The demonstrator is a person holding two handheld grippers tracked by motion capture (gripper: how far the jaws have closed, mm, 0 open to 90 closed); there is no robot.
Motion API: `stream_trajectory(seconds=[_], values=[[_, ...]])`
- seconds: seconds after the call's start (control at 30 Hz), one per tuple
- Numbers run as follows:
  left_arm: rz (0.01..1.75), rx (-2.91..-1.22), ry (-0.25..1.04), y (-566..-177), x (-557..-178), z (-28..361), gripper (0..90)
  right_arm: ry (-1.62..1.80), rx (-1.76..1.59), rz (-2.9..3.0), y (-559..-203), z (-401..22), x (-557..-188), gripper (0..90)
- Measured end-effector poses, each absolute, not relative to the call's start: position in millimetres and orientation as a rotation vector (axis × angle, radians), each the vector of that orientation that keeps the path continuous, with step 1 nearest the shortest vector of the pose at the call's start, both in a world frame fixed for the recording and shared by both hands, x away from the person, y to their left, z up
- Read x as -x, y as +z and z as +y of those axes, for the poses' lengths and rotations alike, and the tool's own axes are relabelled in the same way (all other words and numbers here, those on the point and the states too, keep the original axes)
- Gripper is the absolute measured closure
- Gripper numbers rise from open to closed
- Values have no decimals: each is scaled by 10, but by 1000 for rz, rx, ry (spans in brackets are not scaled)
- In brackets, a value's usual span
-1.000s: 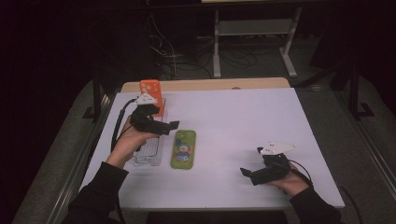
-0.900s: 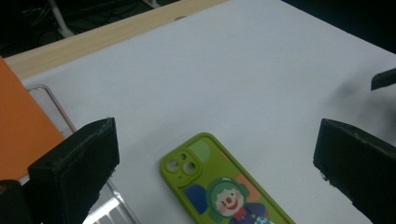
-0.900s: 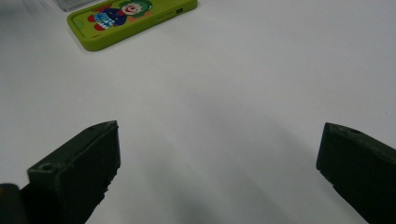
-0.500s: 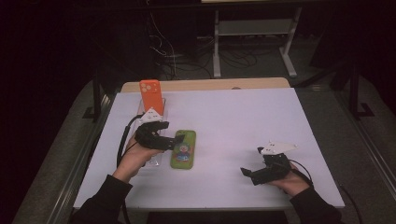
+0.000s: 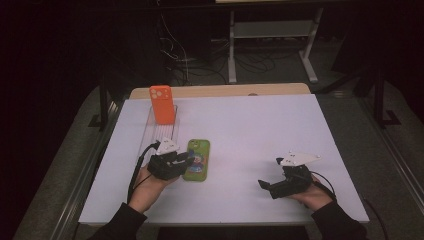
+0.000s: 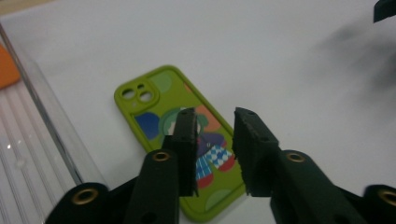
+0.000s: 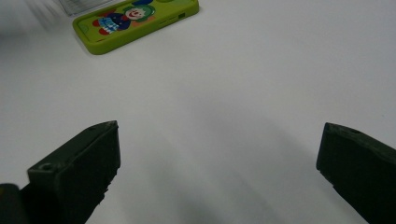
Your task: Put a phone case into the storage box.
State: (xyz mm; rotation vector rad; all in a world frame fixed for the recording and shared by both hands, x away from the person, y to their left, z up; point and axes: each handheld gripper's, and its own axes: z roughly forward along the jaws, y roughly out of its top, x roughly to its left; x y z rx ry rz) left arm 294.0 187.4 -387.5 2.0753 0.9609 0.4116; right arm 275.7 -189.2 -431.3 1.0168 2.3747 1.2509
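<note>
The step in hand seems to be the pick-up of the green phone case [image 5: 197, 159], to put it with the orange phone case [image 5: 162, 104] that stands upright in the clear tray [image 5: 150, 134] near the far left corner of the desk [image 5: 260, 130]. The green case lies flat, its printed back up, near the left part of the front edge, just beside the tray.

The left tool [image 6: 214, 140] hangs over the near half of the green case [image 6: 154, 100]. Its jaws have just been closing and now stand with only a narrow gap. In the left gripper view the pads seem to be above the case and not around its edges, so I judge that nothing is grasped yet; the tool is half clenched and holds nothing. The right tool [image 7: 217, 154] rests near the front right part of the desk, well apart from the green case [image 7: 135, 18], with its jaws wide released and nothing between them.

The next move, in my judgement, calls for bringing one pad under or against a long edge of the case, because a thin flat thing on a smooth desk gives little to hold; it can slip away when it is pinched from above.

Compared with one second ago, the left hand [image 5: 150, 182] has come from beside the orange case, at the far end of the tray, toward the front edge and lower, to the green case. The right hand [image 5: 312, 192] and both cases have stayed where they were.
</note>
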Motion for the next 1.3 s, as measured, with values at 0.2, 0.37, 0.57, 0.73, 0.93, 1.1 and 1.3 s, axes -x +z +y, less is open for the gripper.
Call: stream_trajectory(seconds=[0.2, 0.37, 0.57, 0.73, 0.93, 1.1, 1.3], values=[[1024, -2082, 431, -4013, -2845, 1884, 862, 1260, -1007, 2380, -4307, -1886, -2750, 0], [1048, -2104, 473, -4083, -2814, 1908, 894, 1265, -1008, 2378, -4300, -1882, -2747, 0], [1065, -2147, 486, -4170, -2806, 1905, 895, 1259, -1001, 2385, -4305, -1878, -2749, 0], [1075, -2200, 495, -4245, -2800, 1896, 896, 1260, -1008, 2384, -4305, -1879, -2748, 0], [1102, -2222, 517, -4279, -2808, 1898, 896, 1254, -1004, 2389, -4307, -1879, -2747, 0], [1125, -2247, 518, -4328, -2831, 1895, 897, 1254, -1005, 2390, -4308, -1879, -2750, 0], [1114, -2240, 490, -4343, -2854, 1866, 896, 1253, -1007, 2392, -4307, -1878, -2745, 0]])
